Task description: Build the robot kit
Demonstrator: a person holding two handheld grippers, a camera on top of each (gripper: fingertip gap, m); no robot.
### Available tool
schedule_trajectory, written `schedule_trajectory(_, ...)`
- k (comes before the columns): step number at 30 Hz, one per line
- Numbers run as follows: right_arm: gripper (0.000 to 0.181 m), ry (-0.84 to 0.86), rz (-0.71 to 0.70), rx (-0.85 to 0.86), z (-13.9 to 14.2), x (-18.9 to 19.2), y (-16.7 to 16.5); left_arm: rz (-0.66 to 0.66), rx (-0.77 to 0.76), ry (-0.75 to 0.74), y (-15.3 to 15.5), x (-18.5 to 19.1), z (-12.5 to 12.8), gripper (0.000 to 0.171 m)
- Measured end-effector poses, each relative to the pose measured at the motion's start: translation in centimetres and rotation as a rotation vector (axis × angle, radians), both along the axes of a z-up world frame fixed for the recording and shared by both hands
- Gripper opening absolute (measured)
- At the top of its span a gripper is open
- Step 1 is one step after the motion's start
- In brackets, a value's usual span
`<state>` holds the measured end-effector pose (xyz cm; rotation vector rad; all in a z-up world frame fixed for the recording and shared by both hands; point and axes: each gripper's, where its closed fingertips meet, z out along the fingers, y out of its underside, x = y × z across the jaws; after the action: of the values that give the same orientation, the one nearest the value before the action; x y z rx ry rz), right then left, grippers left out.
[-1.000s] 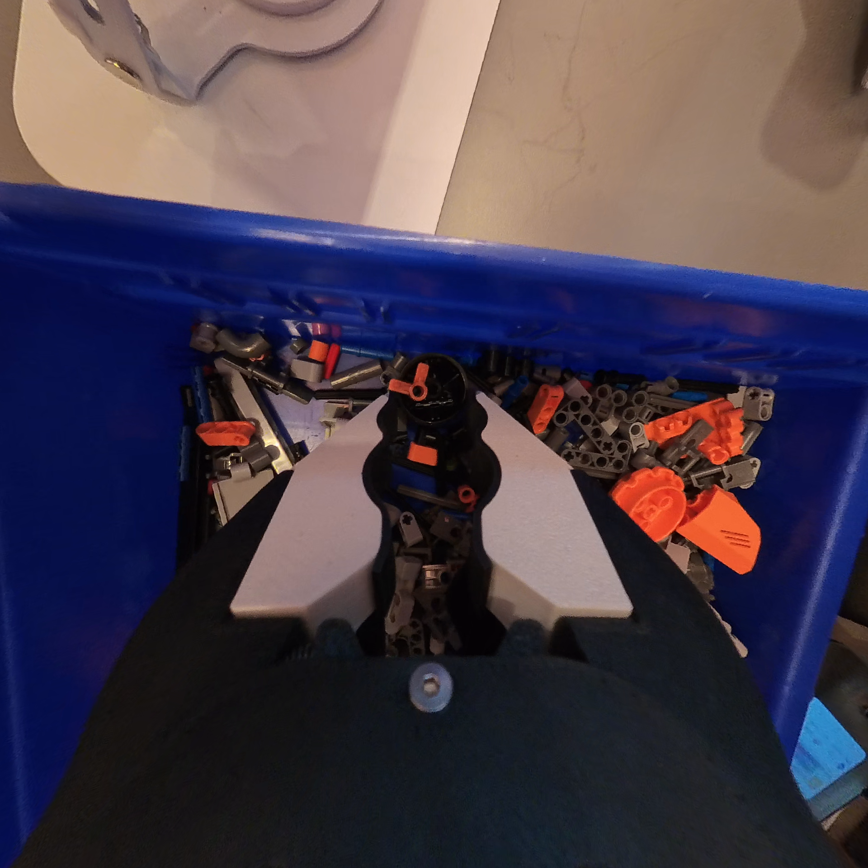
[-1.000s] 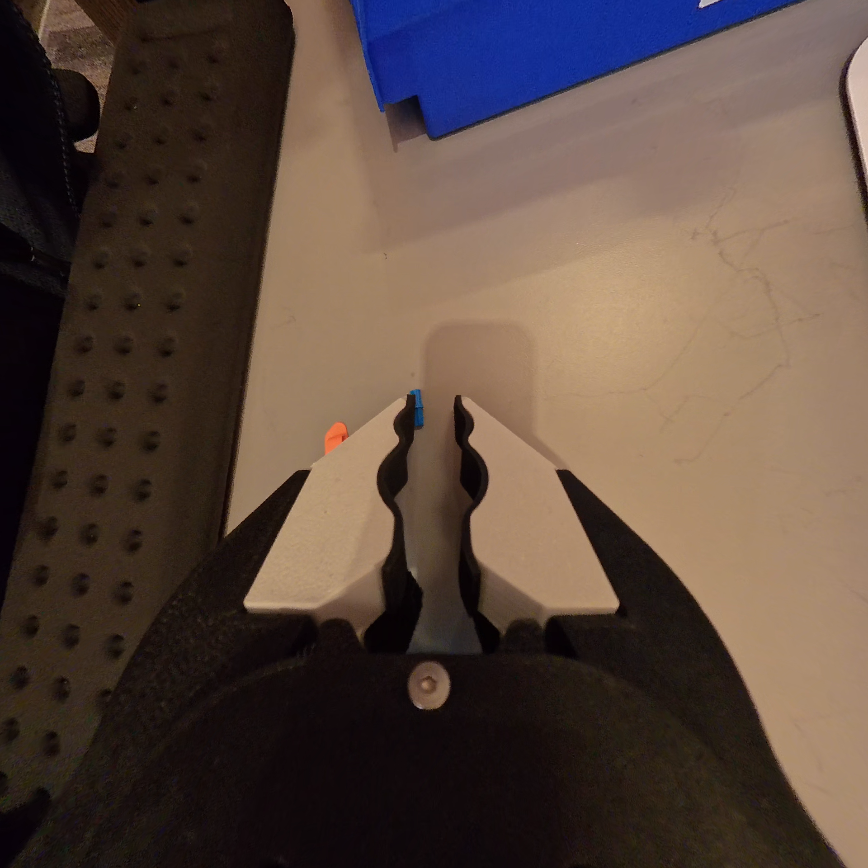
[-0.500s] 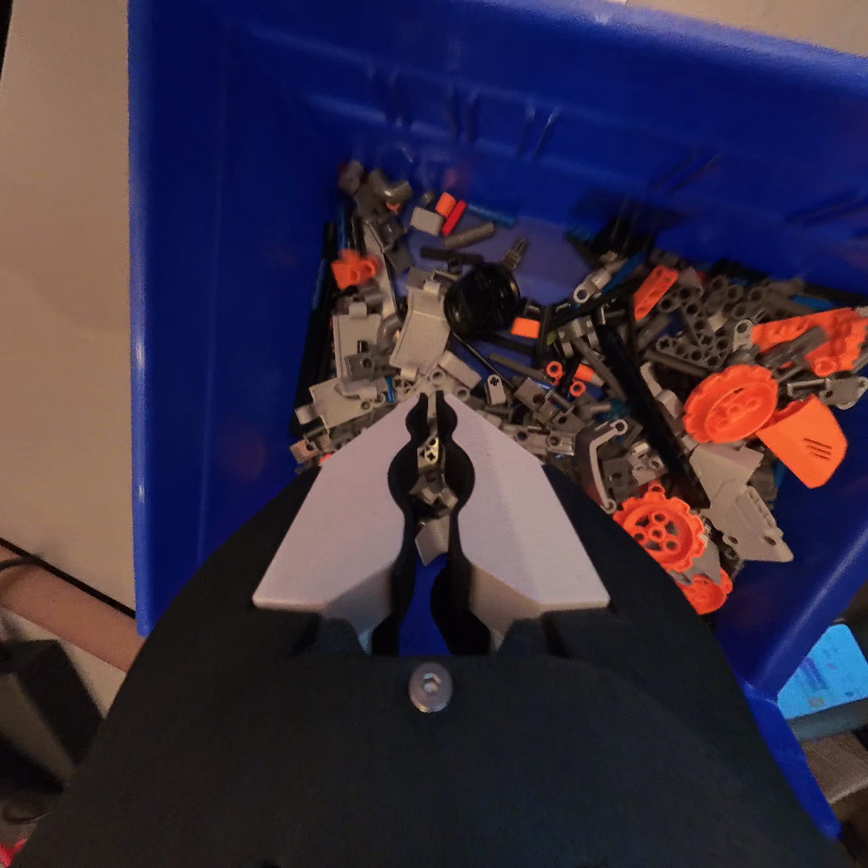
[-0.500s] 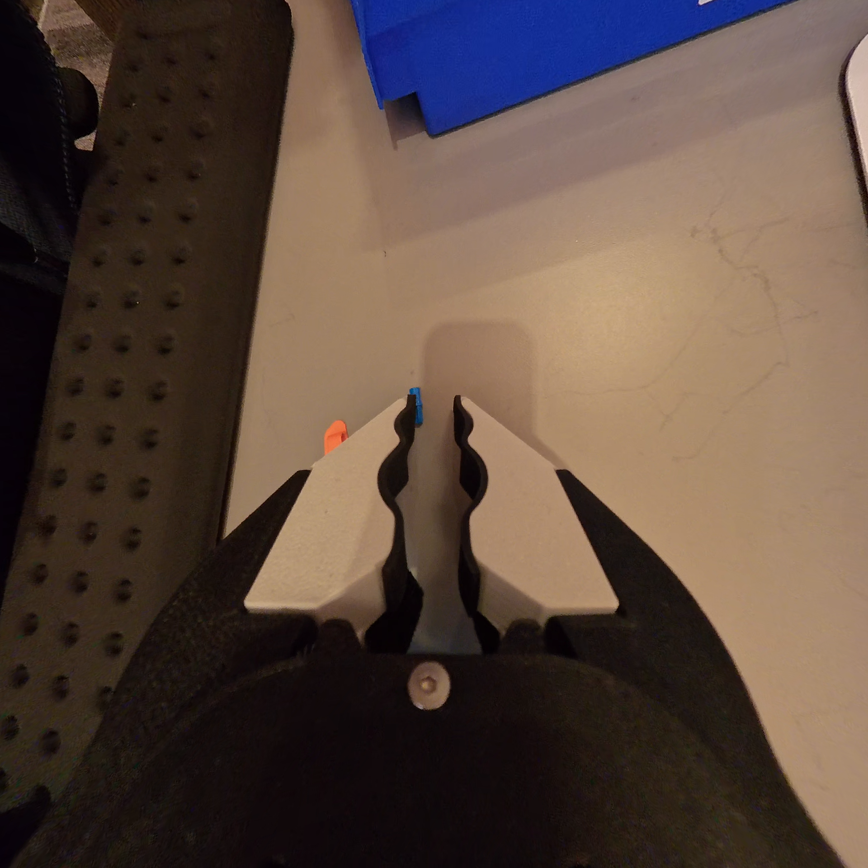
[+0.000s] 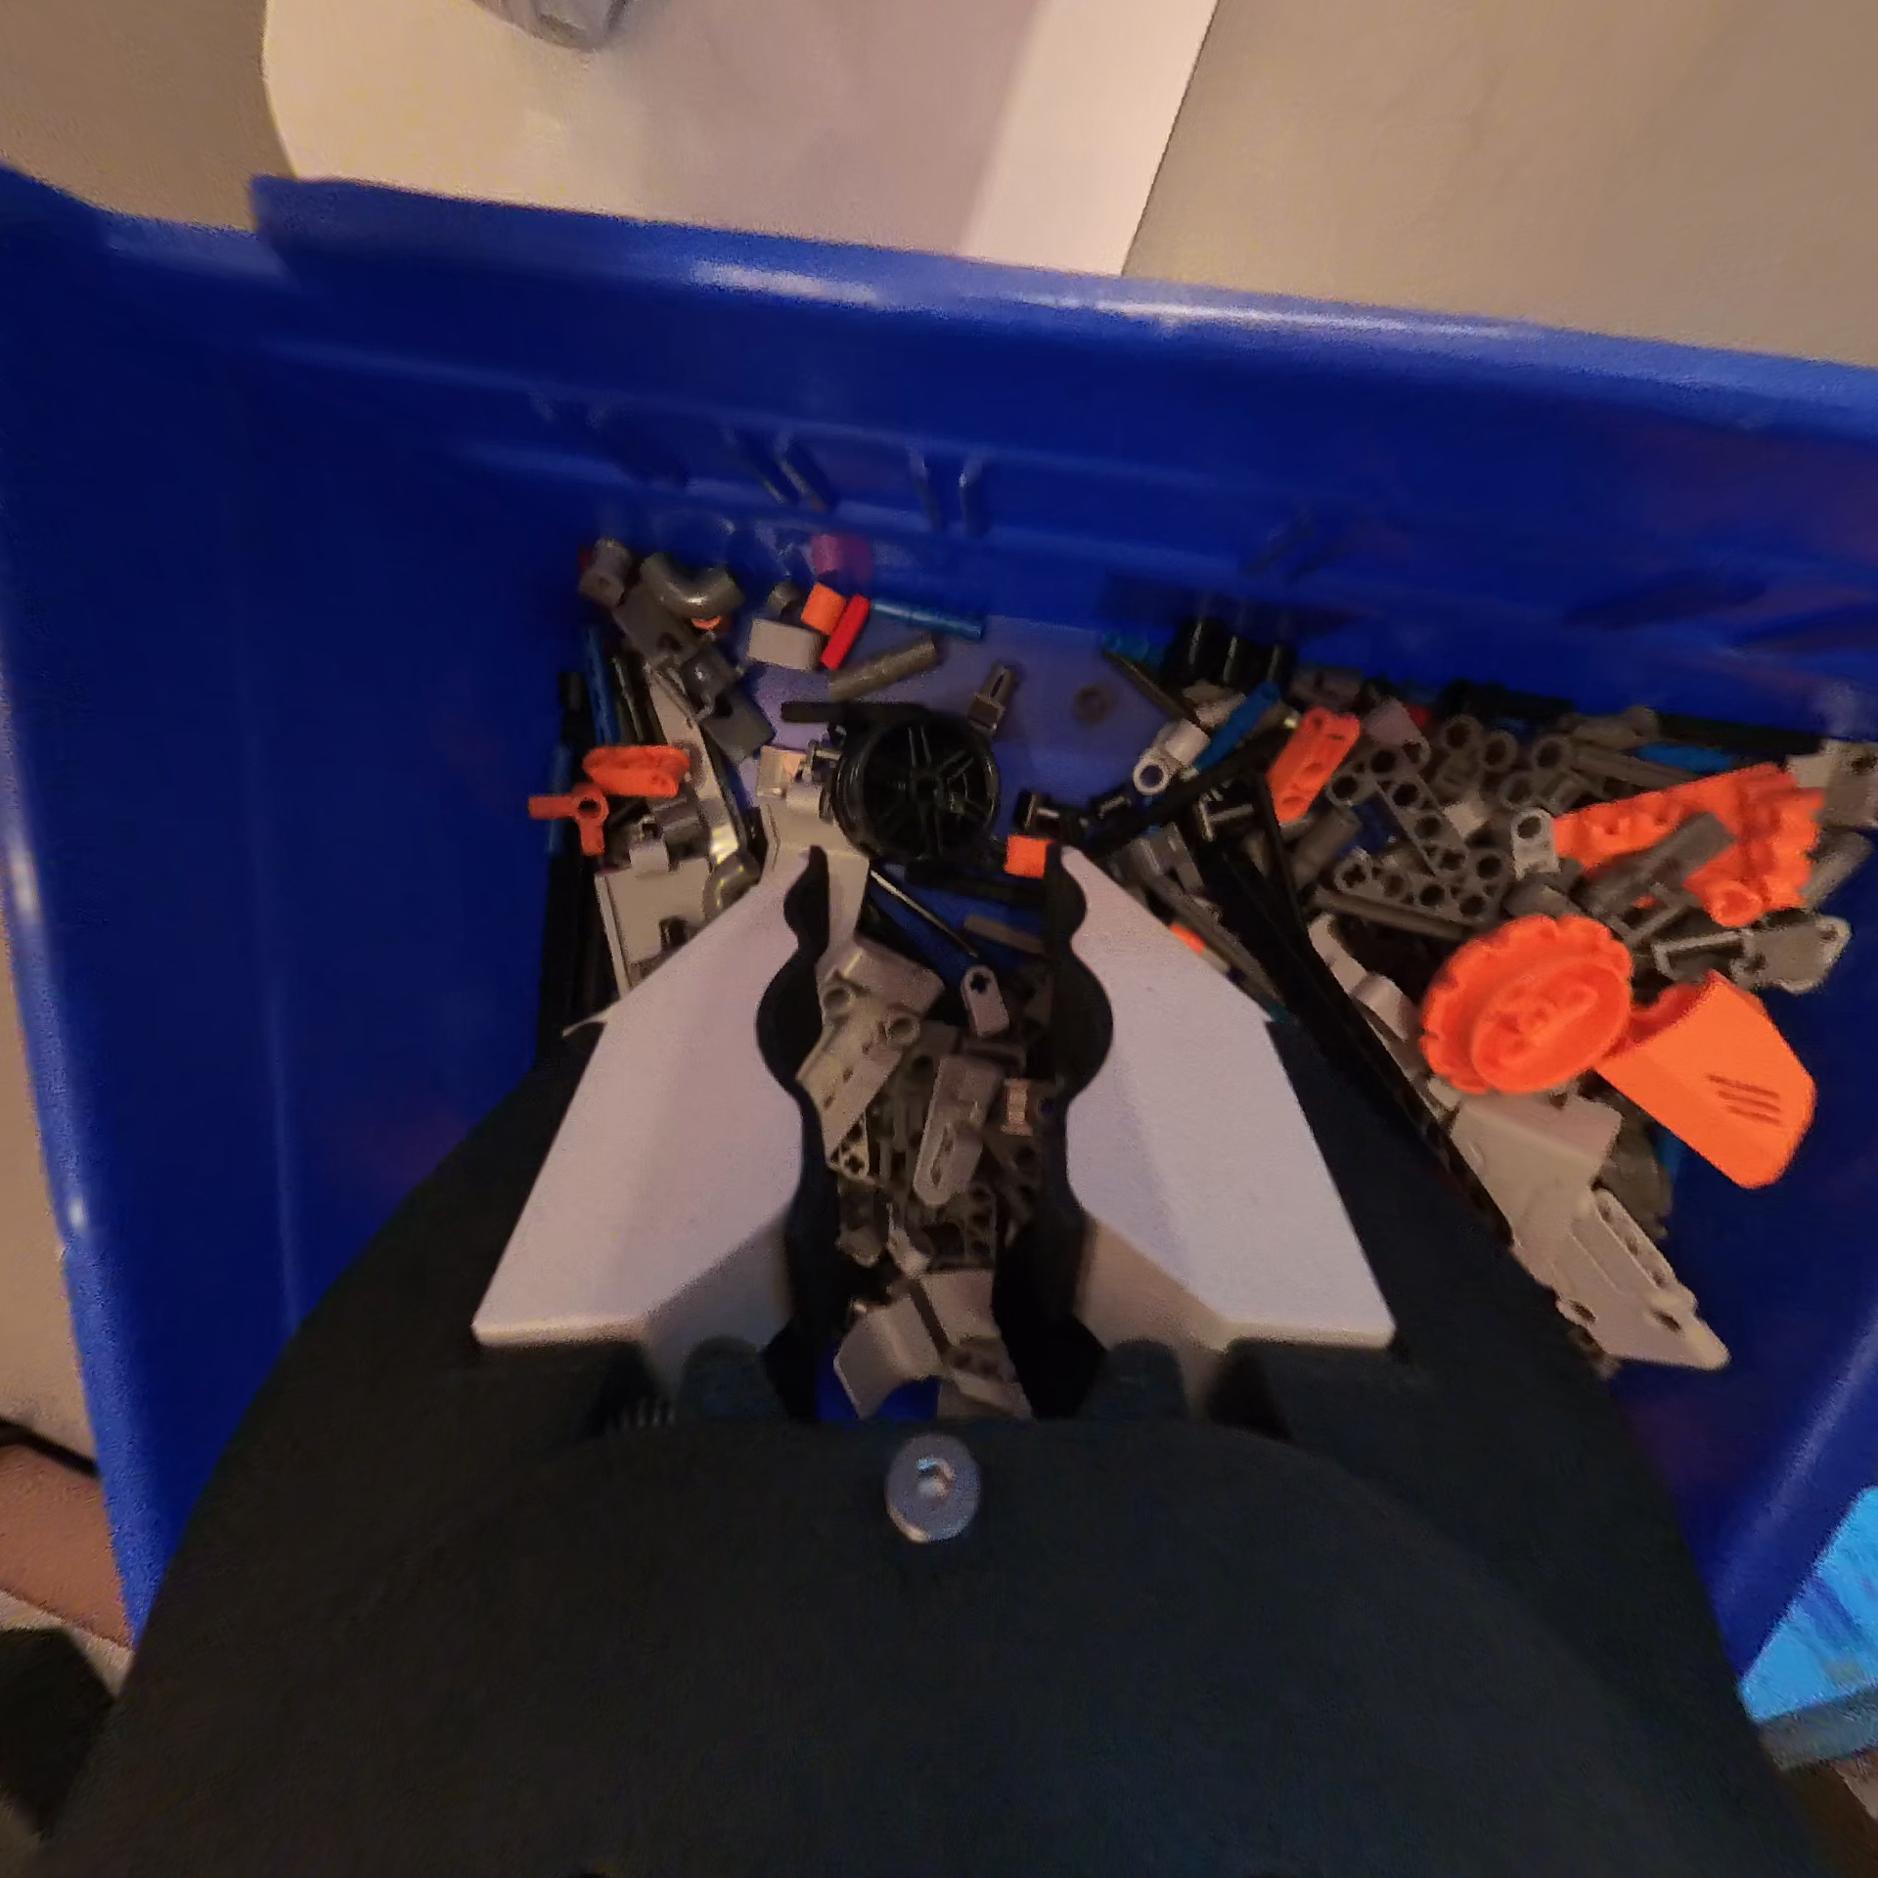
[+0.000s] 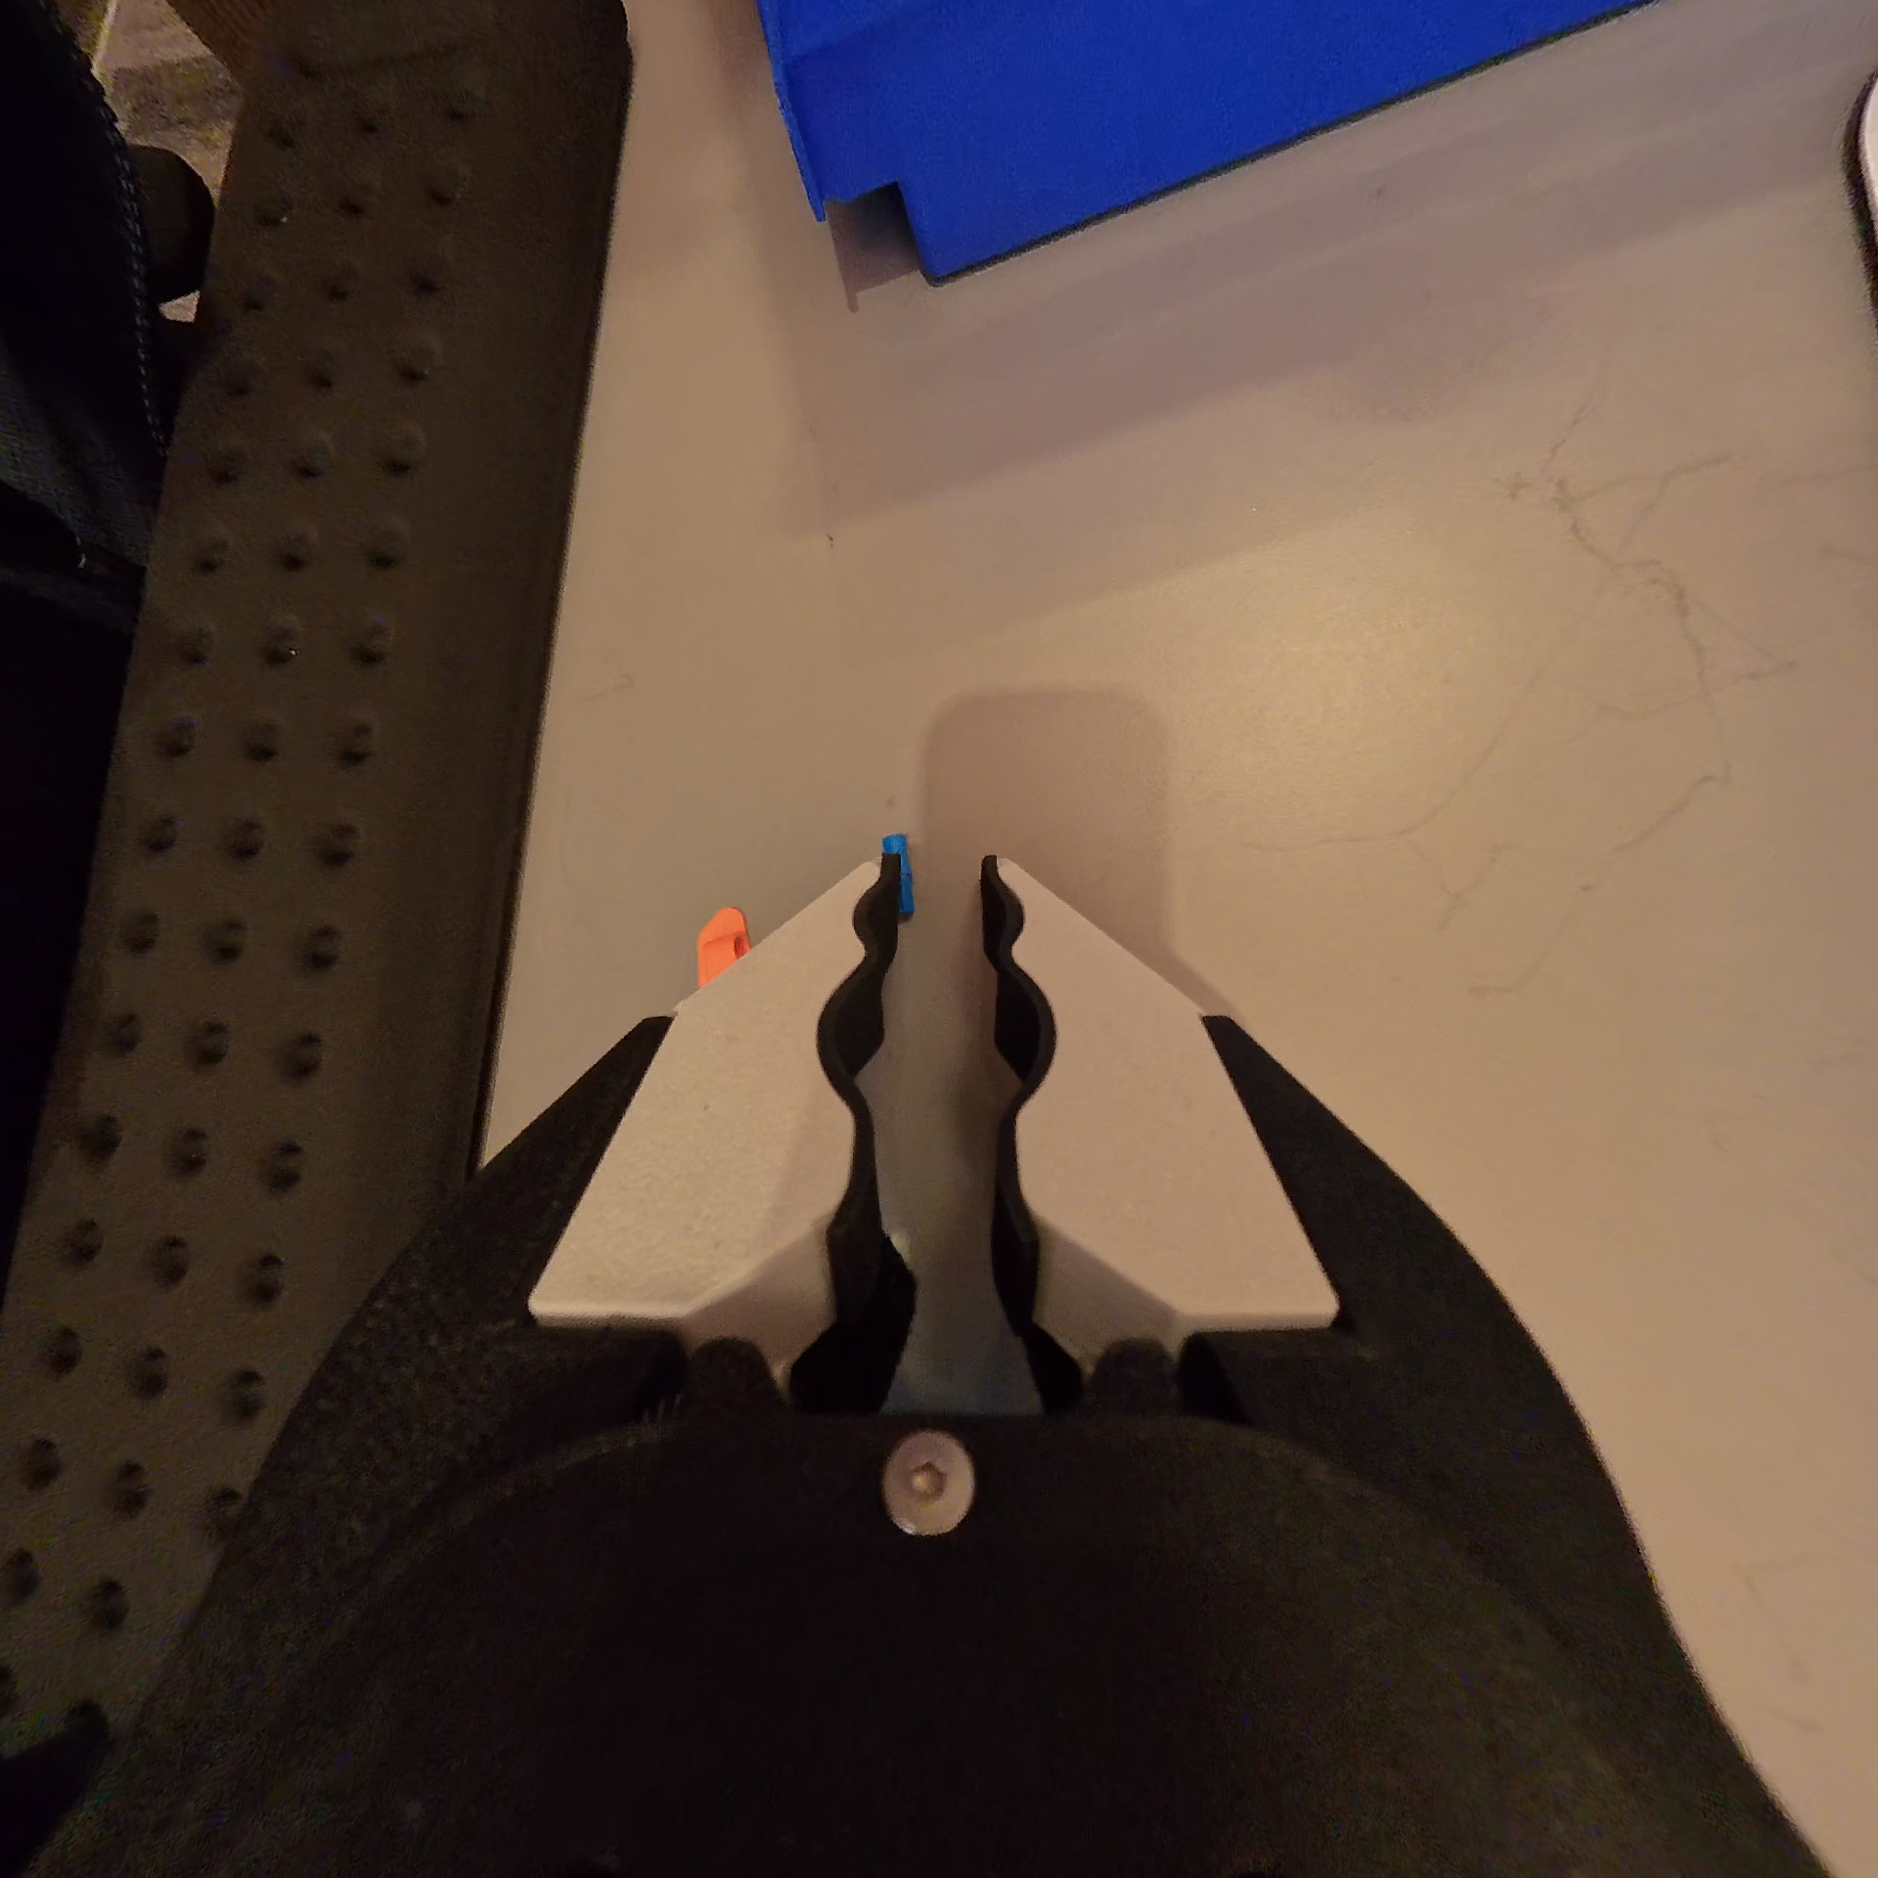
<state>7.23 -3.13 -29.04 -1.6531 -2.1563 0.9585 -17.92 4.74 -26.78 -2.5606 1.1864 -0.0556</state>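
The left gripper [image 5: 935,874] hangs inside a blue bin [image 5: 305,711], its two fingers spread wide with nothing between them but the heap of small plastic building pieces [image 5: 915,1098] lying on the bin floor below; whether the tips touch the heap cannot be told. Just beyond the fingertips lies a black spoked wheel [image 5: 915,793], and a small orange block [image 5: 1024,856] sits right at the tip of the finger on the picture's right. To the picture's right of the gripper an orange gear [image 5: 1524,1001] rests against an orange curved panel [image 5: 1717,1092], with grey beams with holes [image 5: 1423,813] piled behind them; on the other side a small orange connector [image 5: 635,767] lies among grey parts near the bin wall. Past the far rim a white board [image 5: 711,102] lies on the pale table [image 5: 1524,152].

The right gripper [image 6: 940,874] is low over the same pale table [image 6: 1321,711], its fingers a narrow gap apart and holding nothing; a small blue piece [image 6: 896,874] shows at the tip of the finger on the picture's left (touching or just behind it, I cannot tell), and a small orange piece [image 6: 724,940] peeks out beside that finger. A dark studded mat [image 6: 305,711] runs along the table's edge, and the corner of the blue bin [image 6: 1118,122] stands well ahead.
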Motion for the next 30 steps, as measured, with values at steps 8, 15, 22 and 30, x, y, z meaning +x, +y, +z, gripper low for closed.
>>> schedule_trajectory(8, 0.013, 0.003, -0.001, -0.004, 0.0, 0.1, 0.1, 0.015, -0.008, 0.011, 1.0, -0.2, -0.8, 0.029)
schedule_trajectory(15, 0.014, 0.002, 0.004, -0.008, 0.0, 0.1, -0.1, 0.082, -0.061, 0.050, -1.9, -3.8, 1.3, 0.030)
schedule_trajectory(22, 0.014, 0.003, 0.003, -0.015, 0.0, 0.0, -0.1, 0.177, -0.173, 0.085, -4.8, -7.2, 1.7, 0.030)
schedule_trajectory(30, 0.014, 0.003, 0.000, -0.012, 0.0, 0.1, 0.0, 0.161, -0.123, 0.022, -3.5, -5.7, 2.7, 0.040)
